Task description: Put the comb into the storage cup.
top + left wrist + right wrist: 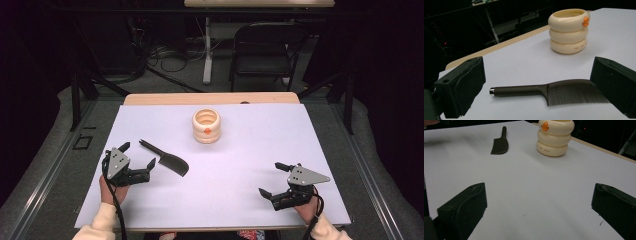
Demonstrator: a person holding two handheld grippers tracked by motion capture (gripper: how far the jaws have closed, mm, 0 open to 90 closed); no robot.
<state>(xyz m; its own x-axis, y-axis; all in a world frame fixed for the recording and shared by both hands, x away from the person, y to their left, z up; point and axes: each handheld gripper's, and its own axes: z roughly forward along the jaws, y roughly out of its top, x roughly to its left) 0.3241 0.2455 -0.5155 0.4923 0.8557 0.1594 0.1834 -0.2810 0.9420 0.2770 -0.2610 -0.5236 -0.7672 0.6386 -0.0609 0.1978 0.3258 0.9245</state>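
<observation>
Lying flat on the desk (150, 200), a dark comb (167, 159) is sitting just beyond the spread left tongs (137, 155). Right tongs (272, 179) are gaping too, empty. A cream holder (206, 126) is standing farther back.

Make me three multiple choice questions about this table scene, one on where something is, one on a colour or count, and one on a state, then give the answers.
1. Where does the comb lie?
A. inside the holder
B. flat on the white table, just ahead of the left gripper
C. between the right gripper's jaws

2. How many stacked rings make up the cream holder?
A. one
B. three
C. five

3. How does the right gripper stand?
A. open and empty
B. shut on the comb
C. shut on the holder

Answers: B, the left gripper view has the comb flat just beyond its jaws; B, three bulges show in both gripper views; A, its jaws stand wide with bare table between.
</observation>
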